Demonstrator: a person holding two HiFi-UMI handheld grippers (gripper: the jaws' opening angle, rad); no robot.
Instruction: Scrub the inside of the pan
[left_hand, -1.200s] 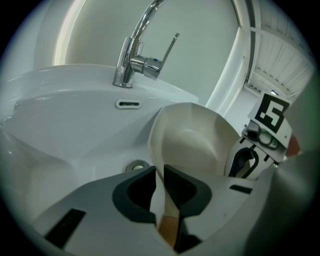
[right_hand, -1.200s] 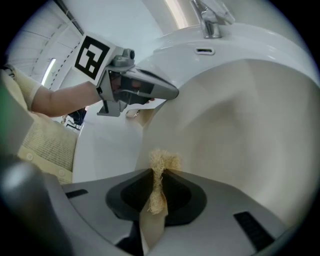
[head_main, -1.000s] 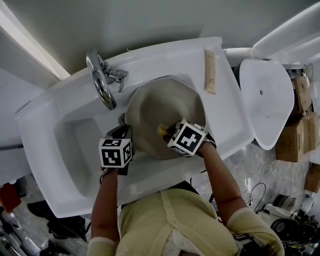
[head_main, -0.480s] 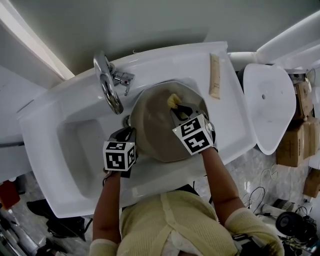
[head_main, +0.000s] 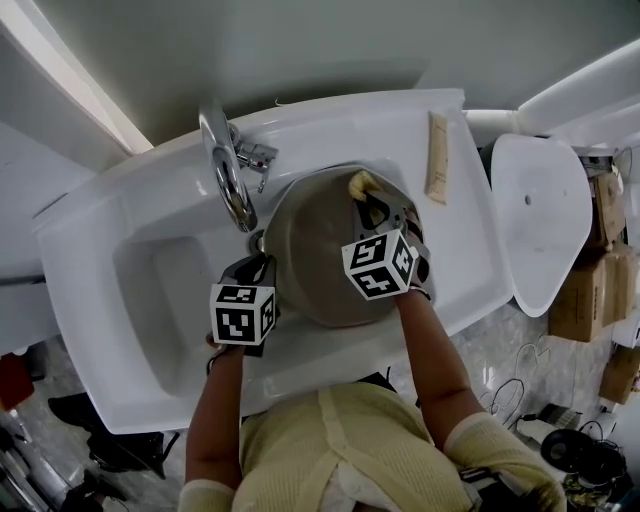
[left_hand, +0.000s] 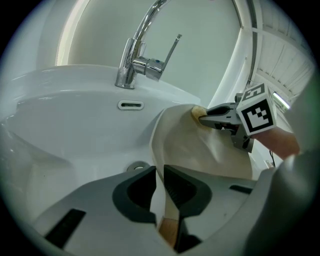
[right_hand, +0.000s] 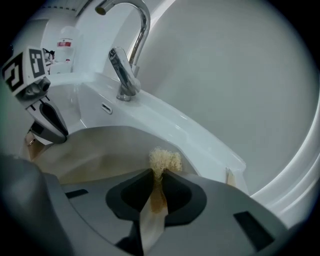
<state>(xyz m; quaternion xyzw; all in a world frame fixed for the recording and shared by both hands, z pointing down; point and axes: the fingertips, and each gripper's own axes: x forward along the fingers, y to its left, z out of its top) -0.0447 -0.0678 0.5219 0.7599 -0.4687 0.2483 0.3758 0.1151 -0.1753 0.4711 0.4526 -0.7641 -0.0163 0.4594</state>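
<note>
Left gripper (left_hand: 159, 175) and right gripper (right_hand: 158, 176) hide the near rim of the pan (head_main: 310, 250); of the scrubber (right_hand: 165, 160), only a tuft shows.

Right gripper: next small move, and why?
Probably drag the scrubber back toward the person across the inside of the pan. The right gripper holds it at the far wall, and the left gripper clamps the pan.

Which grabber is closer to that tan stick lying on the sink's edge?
Right. The right gripper holds its scrubber at the pan's far side, close by the tan stick; the left gripper grips the pan's opposite rim, farther away.
</note>
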